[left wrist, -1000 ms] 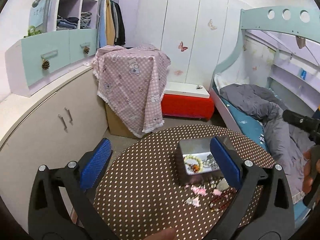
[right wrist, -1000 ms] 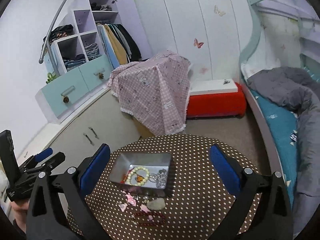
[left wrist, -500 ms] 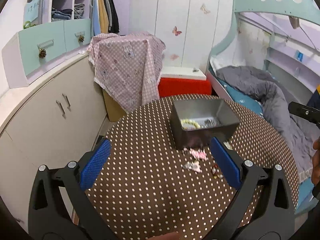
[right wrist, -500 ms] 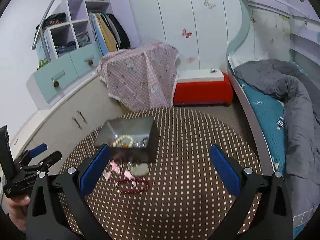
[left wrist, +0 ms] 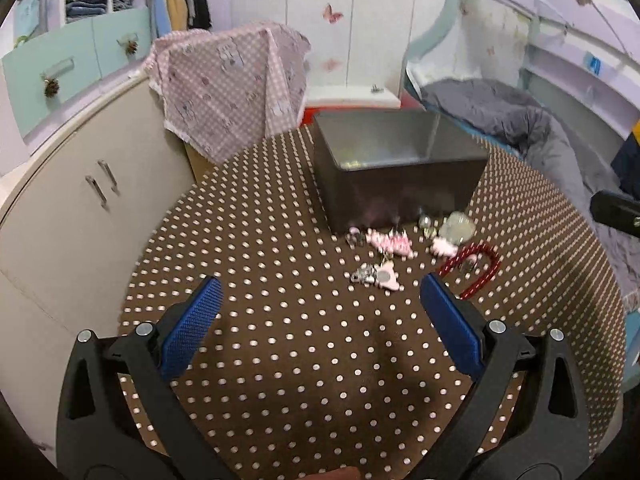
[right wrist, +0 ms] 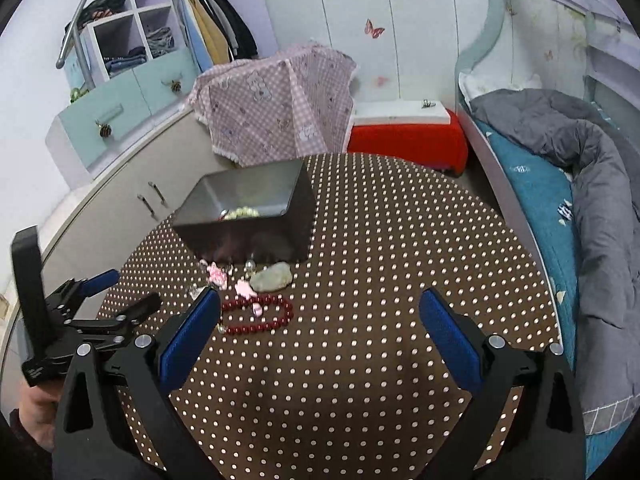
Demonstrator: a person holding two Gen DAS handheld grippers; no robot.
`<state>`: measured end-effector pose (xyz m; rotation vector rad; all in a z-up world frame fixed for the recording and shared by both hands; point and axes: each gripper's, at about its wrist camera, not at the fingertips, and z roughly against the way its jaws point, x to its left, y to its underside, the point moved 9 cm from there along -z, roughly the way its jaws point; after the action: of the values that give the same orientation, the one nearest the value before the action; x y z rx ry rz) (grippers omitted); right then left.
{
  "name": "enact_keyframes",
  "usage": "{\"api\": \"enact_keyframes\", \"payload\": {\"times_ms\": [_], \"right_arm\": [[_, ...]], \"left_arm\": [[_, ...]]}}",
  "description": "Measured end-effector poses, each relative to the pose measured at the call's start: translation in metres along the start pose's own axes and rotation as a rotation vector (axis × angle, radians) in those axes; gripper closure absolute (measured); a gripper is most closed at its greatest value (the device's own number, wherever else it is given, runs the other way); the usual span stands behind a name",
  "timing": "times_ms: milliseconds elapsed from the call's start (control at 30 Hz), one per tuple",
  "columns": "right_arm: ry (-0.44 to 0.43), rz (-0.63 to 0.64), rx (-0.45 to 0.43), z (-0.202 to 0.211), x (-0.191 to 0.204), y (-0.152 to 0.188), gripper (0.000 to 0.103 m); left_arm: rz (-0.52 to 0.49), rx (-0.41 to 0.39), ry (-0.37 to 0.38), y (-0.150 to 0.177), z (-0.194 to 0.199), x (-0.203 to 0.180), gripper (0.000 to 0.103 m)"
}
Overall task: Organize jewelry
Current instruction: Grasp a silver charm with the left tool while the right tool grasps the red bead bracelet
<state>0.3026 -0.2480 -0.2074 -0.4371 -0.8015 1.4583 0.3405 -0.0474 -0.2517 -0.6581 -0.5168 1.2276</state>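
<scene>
Left gripper [left wrist: 316, 304]: jaws spread wide, empty; blue textured pads on black arms, hovering over the near left part of the table.
Table [right wrist: 400, 280]: round top under a brown cloth with regular pale dots; soft fabric, likely to ruck if dragged.
Tin box [right wrist: 248, 212]: rectangular grey metal, smooth upright walls, open top; stands toward the far left edge of the table. A pale bead bracelet [right wrist: 242, 212] lies inside.
Pink charms [left wrist: 390, 242]: small flat pieces, just before the box's near wall.
Pale stone [right wrist: 272, 278]: rounded, translucent lump beside the charms.
Red bead bracelet [right wrist: 256, 314]: loop of small glossy round beads, nearest the table centre, touching a small pink piece.
Right gripper [right wrist: 320, 312]: jaws spread wide, empty; its left pad stands just beside the red loop.
Risk: beads are smooth and round, so a pinch may slip off or catch only one side of the loop; closely packed pieces could be knocked toward the table edge or lifted together.
</scene>
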Motion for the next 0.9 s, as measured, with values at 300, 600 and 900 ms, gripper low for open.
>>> {"api": "enact_keyframes", "payload": {"times_ms": [300,600,900], "right_arm": [[0.006,0.021,0.058,-0.018,0.001,0.017,0.007],[0.014,0.039,0.091,-0.032,0.0,0.024,0.007],[0.037,0.072,0.131,-0.05,0.0,0.029,0.008]], "left_arm": [[-0.05,0.093,0.03,0.005,-0.039,-0.017,0.023],[-0.078,0.1,0.141,0.007,-0.037,-0.032,0.071],[-0.076,0.1,0.14,0.003,-0.04,-0.033,0.075]]}}
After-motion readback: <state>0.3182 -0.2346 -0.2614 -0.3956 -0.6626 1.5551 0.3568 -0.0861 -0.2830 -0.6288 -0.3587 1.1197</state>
